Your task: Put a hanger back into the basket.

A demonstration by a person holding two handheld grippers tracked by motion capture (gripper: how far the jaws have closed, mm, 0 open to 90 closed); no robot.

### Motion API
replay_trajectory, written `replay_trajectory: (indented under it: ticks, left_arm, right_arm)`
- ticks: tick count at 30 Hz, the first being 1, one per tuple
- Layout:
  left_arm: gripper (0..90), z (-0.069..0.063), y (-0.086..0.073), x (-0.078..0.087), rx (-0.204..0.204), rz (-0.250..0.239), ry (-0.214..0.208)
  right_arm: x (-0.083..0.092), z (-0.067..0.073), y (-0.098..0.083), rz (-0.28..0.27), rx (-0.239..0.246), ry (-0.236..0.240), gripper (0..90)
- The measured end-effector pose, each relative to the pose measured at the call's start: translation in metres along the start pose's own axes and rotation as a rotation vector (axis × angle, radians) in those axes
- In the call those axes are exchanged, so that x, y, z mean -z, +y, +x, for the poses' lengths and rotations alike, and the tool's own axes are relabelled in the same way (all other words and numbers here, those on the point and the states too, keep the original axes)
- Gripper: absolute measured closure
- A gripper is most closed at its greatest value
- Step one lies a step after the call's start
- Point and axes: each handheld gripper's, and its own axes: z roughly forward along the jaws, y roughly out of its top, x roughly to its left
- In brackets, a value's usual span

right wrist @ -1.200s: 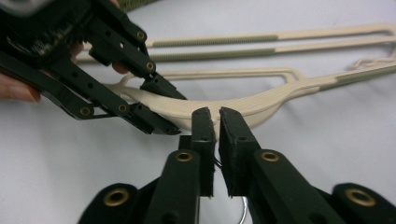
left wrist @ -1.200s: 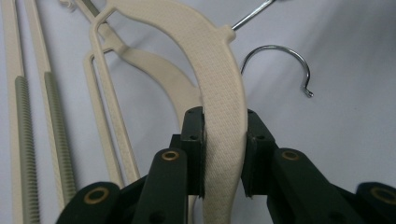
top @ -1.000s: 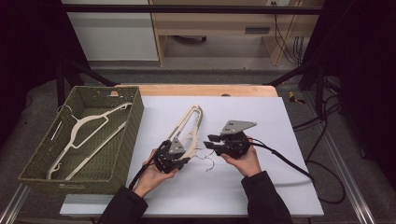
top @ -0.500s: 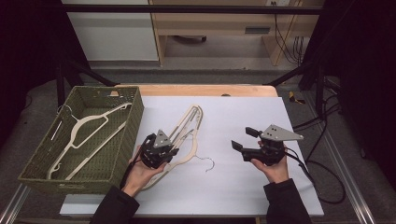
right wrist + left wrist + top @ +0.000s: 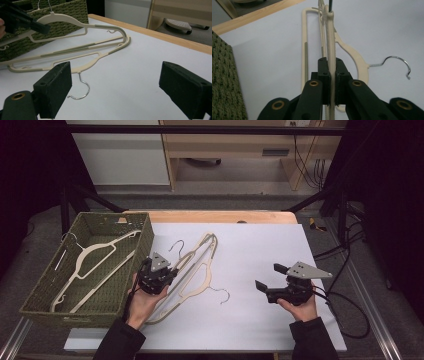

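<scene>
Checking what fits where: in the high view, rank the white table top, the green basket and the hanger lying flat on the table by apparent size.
1. white table top
2. green basket
3. hanger lying flat

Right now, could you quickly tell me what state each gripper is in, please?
Left gripper: shut on the upper hanger, its jaws having just closed on it.
Right gripper: open, nothing between its jaws, which have just opened.

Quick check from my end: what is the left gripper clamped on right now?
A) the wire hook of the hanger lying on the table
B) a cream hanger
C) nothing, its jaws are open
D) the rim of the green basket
B: in the left gripper view the left gripper has its black pads pressed on both sides of a cream hanger, away from the green basket, while the second hanger lies flat on the table.
</scene>
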Motion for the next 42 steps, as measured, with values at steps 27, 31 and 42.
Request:
replay_trajectory:
  ticks: [27, 31, 42]
  left_arm:
    - [85.9, 0.006, 0.06, 0.113, -0.094, -0.199, -0.223]
    - [85.8, 0.021, 0.067, 0.125, -0.096, -0.203, -0.238]
    - [85.8, 0.08, 0.07, 0.148, -0.089, -0.187, -0.168]
  right_arm:
    - [0.021, -0.008, 0.002, -0.065, -0.02, -0.013, 4.0]
    - [0.023, -0.008, 0.003, -0.073, -0.022, -0.009, 3.9]
    - [0.02, -0.008, 0.002, -0.064, -0.021, -0.011, 3.4]
